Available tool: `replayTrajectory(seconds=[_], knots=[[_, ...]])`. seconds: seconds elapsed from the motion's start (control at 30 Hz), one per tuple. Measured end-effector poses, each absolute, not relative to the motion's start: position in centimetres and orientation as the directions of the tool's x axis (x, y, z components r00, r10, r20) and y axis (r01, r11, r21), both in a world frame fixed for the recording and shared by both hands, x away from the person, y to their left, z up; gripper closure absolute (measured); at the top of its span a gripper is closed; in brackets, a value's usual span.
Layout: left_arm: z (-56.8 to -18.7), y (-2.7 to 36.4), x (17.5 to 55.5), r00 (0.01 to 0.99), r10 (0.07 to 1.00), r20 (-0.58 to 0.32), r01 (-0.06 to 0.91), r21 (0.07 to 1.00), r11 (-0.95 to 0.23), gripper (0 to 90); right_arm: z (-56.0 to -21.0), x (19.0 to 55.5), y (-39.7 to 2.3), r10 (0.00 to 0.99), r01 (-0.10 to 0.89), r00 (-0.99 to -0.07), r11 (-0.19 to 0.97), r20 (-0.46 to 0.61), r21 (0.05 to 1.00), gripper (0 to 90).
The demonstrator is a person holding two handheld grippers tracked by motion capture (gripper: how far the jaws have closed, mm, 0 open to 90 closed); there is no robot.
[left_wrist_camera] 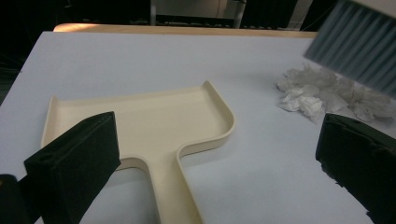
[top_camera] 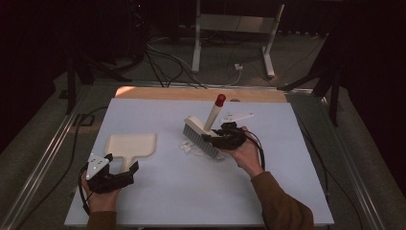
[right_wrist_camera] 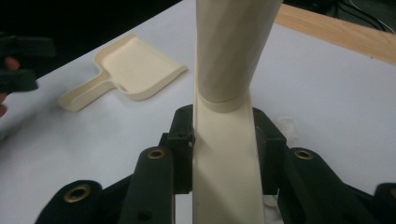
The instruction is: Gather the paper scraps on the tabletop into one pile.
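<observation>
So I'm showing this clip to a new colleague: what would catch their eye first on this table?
Probably the cream hand brush with its red-tipped handle, gripped in the right gripper right of the table's middle, its bristles just above a small heap of crumpled white scraps. Next, the cream dustpan lying flat toward the left, with the left gripper open around its handle, fingers not touching it.

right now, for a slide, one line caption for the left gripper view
Open left gripper poised over the handle of a cream plastic dustpan, crumpled white paper scraps under the brush's grey bristles.
</observation>
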State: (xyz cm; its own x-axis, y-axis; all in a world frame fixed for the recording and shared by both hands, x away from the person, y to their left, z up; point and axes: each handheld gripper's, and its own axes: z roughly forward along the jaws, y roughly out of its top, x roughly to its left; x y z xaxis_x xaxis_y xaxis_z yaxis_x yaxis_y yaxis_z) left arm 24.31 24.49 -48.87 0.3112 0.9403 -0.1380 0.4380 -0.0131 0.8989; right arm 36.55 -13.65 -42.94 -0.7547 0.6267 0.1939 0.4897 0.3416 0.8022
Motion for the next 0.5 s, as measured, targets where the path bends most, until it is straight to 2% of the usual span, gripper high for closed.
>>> replayTrajectory(seconds=[0.23, 0.5], knots=[[-48.9, 24.5, 24.3, 0.311, 0.940, -0.138, 0.438, 0.899, -0.013, 0.5, -43.9, 36.0, -10.2, 0.711, 0.578, -0.658, 0.267, 0.246, 0.771, 67.5], [-48.8, 24.7, 24.3, 0.310, 0.940, -0.141, 0.435, 0.900, -0.009, 0.5, -45.3, 35.6, -7.0, 0.746, 0.636, -0.598, 0.217, 0.294, 0.741, 67.5]])
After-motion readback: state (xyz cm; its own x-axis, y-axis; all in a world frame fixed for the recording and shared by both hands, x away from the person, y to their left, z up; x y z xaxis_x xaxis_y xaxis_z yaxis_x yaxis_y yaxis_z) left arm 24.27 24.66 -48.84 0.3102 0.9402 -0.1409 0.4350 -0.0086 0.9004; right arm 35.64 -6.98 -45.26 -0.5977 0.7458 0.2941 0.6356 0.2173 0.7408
